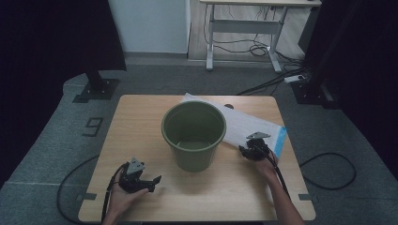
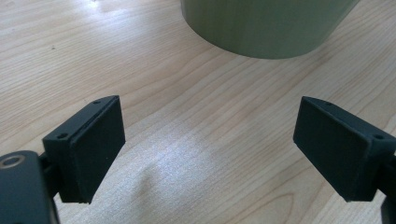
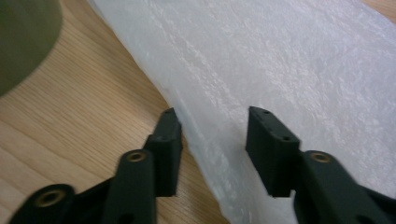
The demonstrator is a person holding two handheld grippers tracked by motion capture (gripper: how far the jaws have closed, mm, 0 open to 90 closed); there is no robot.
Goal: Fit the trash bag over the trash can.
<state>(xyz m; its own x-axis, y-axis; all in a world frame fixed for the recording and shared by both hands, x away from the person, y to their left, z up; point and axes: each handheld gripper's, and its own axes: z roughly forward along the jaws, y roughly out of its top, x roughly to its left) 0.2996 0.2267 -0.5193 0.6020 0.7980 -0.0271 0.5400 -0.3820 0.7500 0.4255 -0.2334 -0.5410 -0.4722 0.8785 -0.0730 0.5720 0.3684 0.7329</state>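
Left hand-held gripper (image 1: 155, 180): mine, jaws wide, empty, near surface (image 1: 141, 122) front edge | green bucket (image 1: 194, 135): centre, upright, nothing in it yet | white bag (image 3: 289, 70): flat at right | right hand-held gripper (image 3: 212, 135): half-closed astride bag's edge, not yet pinching; lift pending.

buckets: 1 green bucket (image 1: 193, 136) | bags: 1 white plastic bag (image 1: 248, 125) under the right fingers | benches: 1 wooden bench (image 1: 141, 117) | grippers: 2, left gripper (image 1: 151, 182), right gripper (image 1: 245, 151)
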